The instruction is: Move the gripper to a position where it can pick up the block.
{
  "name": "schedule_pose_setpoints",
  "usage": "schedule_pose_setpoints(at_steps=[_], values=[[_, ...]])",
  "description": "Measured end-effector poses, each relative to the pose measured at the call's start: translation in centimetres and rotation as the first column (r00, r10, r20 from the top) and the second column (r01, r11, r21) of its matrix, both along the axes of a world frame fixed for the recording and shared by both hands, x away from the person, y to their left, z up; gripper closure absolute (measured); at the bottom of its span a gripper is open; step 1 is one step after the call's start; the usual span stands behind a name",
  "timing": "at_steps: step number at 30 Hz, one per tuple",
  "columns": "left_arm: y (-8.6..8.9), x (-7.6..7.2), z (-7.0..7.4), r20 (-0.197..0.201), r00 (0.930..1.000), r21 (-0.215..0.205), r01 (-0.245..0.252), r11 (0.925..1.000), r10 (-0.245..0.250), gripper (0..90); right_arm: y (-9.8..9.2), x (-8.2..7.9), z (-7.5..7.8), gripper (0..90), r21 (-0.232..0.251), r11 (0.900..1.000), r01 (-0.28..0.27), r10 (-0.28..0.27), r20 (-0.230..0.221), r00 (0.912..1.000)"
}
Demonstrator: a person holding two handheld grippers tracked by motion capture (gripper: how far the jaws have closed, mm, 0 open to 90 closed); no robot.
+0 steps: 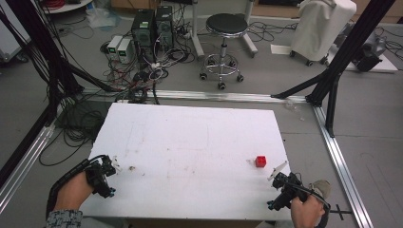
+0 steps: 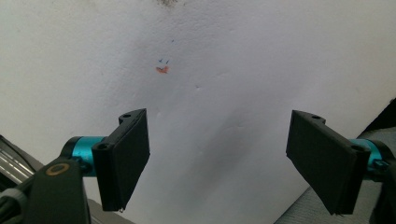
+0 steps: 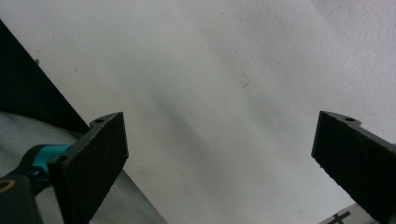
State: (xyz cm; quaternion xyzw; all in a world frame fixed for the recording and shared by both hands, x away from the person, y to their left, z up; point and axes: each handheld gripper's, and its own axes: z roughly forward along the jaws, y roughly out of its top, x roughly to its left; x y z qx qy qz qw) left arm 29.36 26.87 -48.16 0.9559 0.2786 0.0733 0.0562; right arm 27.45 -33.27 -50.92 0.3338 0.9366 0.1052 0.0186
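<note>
Right hand [image 1: 306, 213] cropped at bottom edge

A red cube [image 1: 260, 161] sits on a white table [image 1: 190, 142]; jaws are black.

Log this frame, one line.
left gripper: open, empty | right gripper: open, empty | red cube: on table, near right gripper, untouched
</note>
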Motion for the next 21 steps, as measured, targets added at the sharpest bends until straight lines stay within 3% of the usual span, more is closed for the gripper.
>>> schedule_pose_setpoints(at_steps=[11,21], values=[[-0.2,0.0,-0.1,-0.002,1.0,-0.008,0.002,1.0,-0.002,21.8,-0.6,0.2,0.2,2.9,0.02,0.998,-0.057,0.057,0.01,0.9983],[0.2,0.0,-0.2,0.003,0.9999,-0.012,-0.014,0.9998,0.014,21.8,-1.3,1.7,1.1,2.9,0.018,0.992,-0.124,0.124,0.017,0.9921]])
